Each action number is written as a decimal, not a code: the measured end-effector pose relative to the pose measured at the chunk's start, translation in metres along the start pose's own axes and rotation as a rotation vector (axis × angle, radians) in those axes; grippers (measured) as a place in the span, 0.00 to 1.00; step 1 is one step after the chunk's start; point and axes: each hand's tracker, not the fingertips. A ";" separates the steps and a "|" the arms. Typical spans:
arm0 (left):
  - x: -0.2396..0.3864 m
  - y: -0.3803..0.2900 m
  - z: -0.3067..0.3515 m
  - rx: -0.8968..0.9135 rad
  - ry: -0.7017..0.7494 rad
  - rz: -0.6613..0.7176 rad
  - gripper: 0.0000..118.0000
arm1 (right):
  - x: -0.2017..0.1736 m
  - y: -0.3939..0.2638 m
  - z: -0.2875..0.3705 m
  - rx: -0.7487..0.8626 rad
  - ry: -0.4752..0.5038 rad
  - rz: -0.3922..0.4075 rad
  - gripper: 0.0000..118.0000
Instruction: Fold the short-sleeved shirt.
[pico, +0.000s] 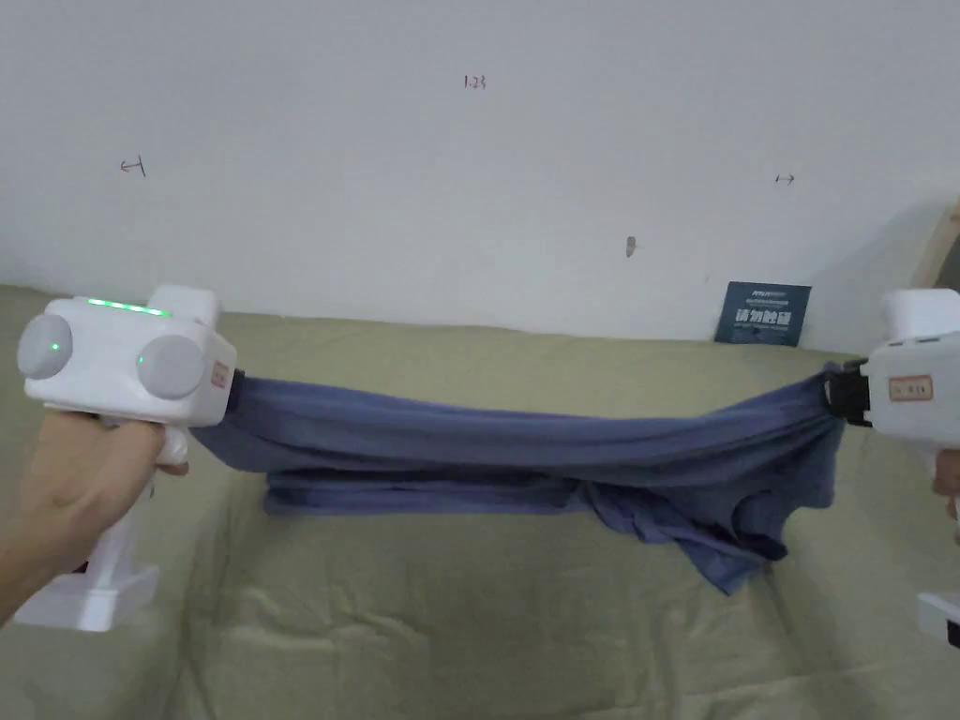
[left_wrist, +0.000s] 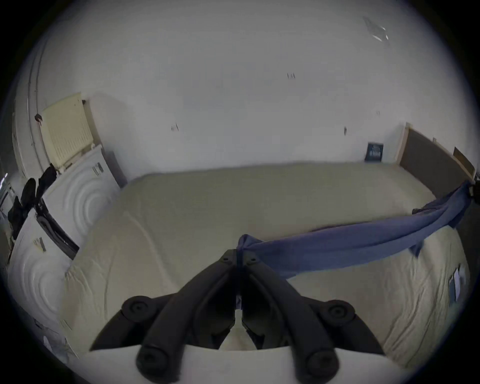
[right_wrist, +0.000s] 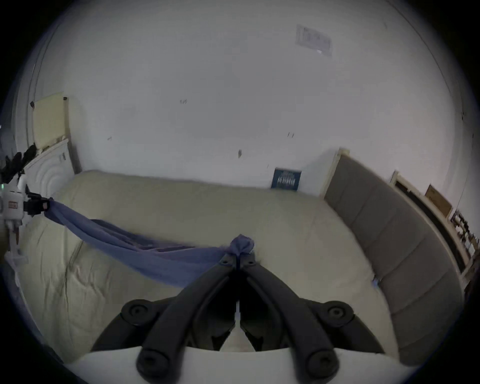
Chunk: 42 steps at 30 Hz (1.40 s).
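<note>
A blue short-sleeved shirt (pico: 506, 445) hangs stretched between my two grippers above the olive bed sheet (pico: 487, 600). Its lower folds sag and touch the sheet, and a bunched part droops near the right end. My left gripper (pico: 234, 389) is shut on the shirt's left end; in the left gripper view the jaws pinch a tuft of the shirt (left_wrist: 337, 246) at the left gripper (left_wrist: 239, 256). My right gripper (pico: 837, 392) is shut on the right end; a knot of the shirt (right_wrist: 155, 253) pokes past the right gripper (right_wrist: 238, 257).
The bed meets a white wall (pico: 469, 169) at the back. A dark blue card (pico: 762, 314) leans on the wall at the back right. A grey padded headboard (right_wrist: 389, 233) lines the right side. White panels (left_wrist: 65, 207) stand left of the bed.
</note>
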 end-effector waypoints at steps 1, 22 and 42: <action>-0.002 -0.021 0.006 0.001 0.000 0.006 0.02 | -0.003 -0.023 0.011 -0.024 -0.011 0.004 0.00; -0.052 -0.325 0.200 -0.171 -0.136 0.085 0.02 | -0.009 -0.323 0.241 -0.157 0.070 -0.158 0.00; -0.050 -0.361 0.197 -0.239 -0.204 0.130 0.45 | -0.002 -0.364 0.225 -0.250 0.068 -0.220 0.74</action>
